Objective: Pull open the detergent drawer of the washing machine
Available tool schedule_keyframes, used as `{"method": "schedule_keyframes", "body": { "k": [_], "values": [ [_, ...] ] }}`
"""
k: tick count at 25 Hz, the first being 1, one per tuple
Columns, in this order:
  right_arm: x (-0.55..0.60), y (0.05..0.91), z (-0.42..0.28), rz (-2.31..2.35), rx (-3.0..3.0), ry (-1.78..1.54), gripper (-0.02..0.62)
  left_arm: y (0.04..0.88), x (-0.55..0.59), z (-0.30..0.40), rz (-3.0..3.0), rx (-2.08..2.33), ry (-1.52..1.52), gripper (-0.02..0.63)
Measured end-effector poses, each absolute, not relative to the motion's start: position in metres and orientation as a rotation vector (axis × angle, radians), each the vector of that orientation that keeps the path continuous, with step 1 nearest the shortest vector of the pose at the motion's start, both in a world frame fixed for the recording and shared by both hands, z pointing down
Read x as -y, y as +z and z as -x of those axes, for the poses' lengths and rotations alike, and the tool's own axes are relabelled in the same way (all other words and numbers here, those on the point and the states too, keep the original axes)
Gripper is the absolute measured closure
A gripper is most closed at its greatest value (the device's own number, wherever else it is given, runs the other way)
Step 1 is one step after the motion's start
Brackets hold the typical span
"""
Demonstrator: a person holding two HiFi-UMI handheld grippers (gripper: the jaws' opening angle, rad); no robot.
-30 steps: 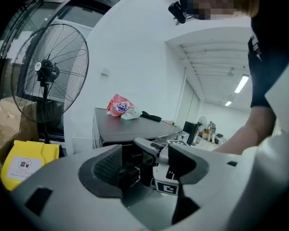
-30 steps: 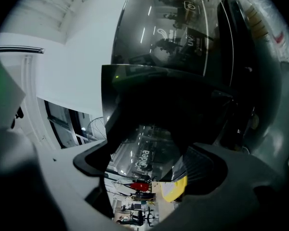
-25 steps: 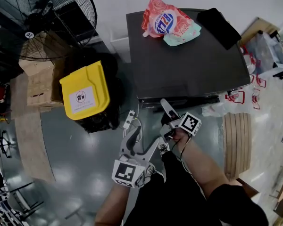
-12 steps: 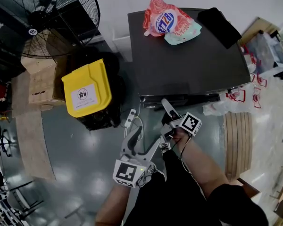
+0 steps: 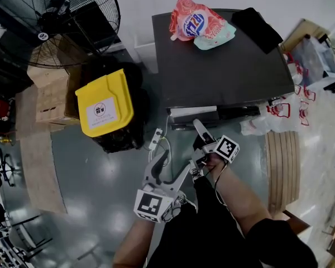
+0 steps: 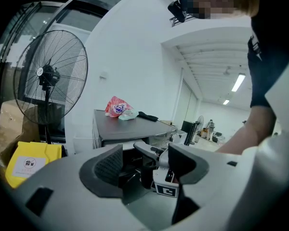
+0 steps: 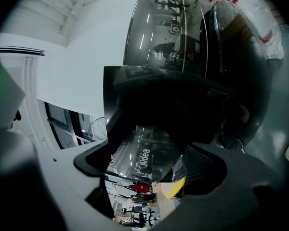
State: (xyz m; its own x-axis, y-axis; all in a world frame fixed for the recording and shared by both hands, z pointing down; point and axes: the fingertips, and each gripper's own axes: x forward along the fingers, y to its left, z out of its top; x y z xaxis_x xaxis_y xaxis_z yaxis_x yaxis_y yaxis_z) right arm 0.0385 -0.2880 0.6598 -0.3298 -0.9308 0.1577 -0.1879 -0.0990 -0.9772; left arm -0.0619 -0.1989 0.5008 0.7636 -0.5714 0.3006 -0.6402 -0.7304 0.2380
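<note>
Down in the middle of the head view, the right gripper (image 5: 198, 126) reached up to the front edge of the dark washing machine (image 5: 223, 66), which filled the upper centre of the frame. The detergent drawer (image 5: 194, 113) stood partly out of the machine's front, a pale strip of its top showing just below the lid's edge. In the right gripper view, the right gripper (image 7: 147, 165) had its jaws set on the drawer's glossy dark front panel (image 7: 149, 153), which filled the gap between the two pads and carried pale lettering.

The left gripper (image 5: 176, 163) hung lower and to the left in the head view, apart from the machine. In the left gripper view, its jaws (image 6: 144, 165) stood wide with nothing between them; through the gap showed the marker cube (image 6: 166, 189) of the other tool.

On the lid, toward the top of the frame, lay a pink detergent pouch (image 5: 191, 22) touching a teal pouch (image 5: 215, 38), with a black item (image 5: 257, 29) near them to the right. A yellow-lidded bin (image 5: 104, 103) sat left of the machine, a large black fan (image 5: 56, 21) in the upper left corner, a cardboard box (image 5: 47, 94) below it. A white power strip (image 5: 154, 138) lay on the grey floor between the bin and the tools.
</note>
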Motion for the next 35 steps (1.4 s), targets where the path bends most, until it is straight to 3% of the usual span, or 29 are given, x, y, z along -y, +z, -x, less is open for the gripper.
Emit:
{"method": "schedule_keyframes", "body": {
  "k": [35],
  "values": [
    [0.154, 0.666, -0.015, 1.261, -1.484, -1.470, 0.128, 0.491, 0.080, 0.086, -2.700, 0.873, 0.326, 0.325]
  ]
}}
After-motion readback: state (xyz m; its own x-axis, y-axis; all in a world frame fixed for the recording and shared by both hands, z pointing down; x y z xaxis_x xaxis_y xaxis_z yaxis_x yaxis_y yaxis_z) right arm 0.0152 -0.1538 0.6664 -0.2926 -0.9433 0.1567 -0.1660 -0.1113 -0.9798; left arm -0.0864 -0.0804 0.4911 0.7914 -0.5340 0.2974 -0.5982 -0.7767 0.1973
